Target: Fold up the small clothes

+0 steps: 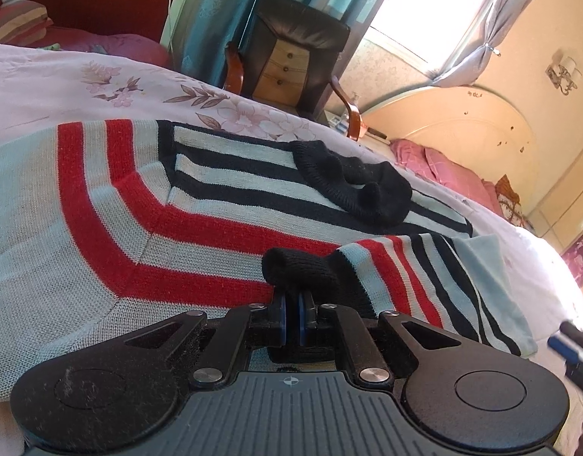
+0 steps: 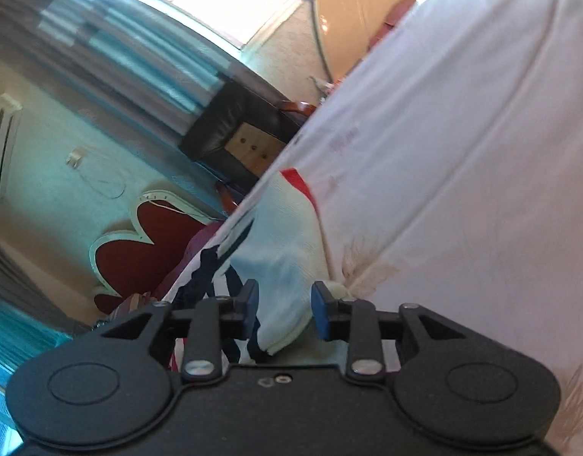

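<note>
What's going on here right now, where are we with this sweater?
A person with a gripper in each hand is folding a small striped sweater on a floral bedspread. The left gripper is shut on the sweater's black cuff, with that sleeve drawn in over the body. The right gripper has pale sweater fabric between its jaws; whether the pads press on it is unclear. The black collar lies flat farther back. The fold is not yet finished.

no readable text, labels, brands or numbers showing in either view, only a small round crosshair mark sitting on the ribbed body of the left gripper (image 1: 292, 319), too small to be reading as a letter or a sign
</note>
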The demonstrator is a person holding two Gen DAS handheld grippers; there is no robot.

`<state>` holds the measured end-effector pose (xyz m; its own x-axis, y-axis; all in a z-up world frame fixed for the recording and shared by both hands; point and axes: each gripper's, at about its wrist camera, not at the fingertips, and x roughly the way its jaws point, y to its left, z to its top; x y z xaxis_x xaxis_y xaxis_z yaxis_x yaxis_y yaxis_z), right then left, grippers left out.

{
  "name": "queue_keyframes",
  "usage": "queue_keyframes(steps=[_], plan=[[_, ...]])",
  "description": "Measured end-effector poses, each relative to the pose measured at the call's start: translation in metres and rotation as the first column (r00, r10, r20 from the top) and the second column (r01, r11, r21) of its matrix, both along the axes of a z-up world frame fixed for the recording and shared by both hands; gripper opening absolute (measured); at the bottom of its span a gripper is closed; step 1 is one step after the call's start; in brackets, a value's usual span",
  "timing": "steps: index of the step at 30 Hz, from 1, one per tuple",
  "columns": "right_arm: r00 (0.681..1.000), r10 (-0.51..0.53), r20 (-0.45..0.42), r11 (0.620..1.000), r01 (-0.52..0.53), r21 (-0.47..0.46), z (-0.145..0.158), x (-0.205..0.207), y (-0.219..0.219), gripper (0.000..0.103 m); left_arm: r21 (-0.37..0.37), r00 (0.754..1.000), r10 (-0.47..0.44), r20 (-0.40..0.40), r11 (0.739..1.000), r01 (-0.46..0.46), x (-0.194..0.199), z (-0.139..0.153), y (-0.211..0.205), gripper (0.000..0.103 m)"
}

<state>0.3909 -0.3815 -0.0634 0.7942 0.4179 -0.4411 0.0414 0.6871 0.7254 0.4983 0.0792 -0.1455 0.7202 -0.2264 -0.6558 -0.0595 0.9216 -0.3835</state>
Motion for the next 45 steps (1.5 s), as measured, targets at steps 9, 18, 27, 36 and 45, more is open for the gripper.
queue_keyframes(steps=[9,18,27,36,45], plan=[[0.994,0.104,-0.043,0.985,-0.109,-0.136,-0.014,0.113,-0.014,0.040,0.023,0.999,0.027,0.037,0.999,-0.028,-0.004,-0.001,-0.006,0.006],[0.986,0.167,-0.008,0.943,-0.162,-0.291,-0.014,0.125,0.014,0.008,0.045,0.994,0.055,0.090,0.997,-0.060,-0.013,0.007,-0.011,0.006],[0.991,0.132,-0.020,0.944,-0.132,-0.303,-0.022,0.125,0.008,0.011,0.120,0.996,0.070,0.062,0.990,-0.078,-0.010,0.002,-0.022,0.006],[0.968,0.235,0.086,0.876,-0.173,-0.449,0.015,0.131,0.020,0.015,0.180,0.977,0.048,0.206,0.980,-0.086,-0.009,0.035,-0.047,0.050],[0.972,0.233,-0.014,0.828,-0.205,-0.522,-0.009,0.163,0.035,0.000,0.304,0.993,0.049,0.111,0.949,-0.081,0.014,0.004,-0.066,0.050]])
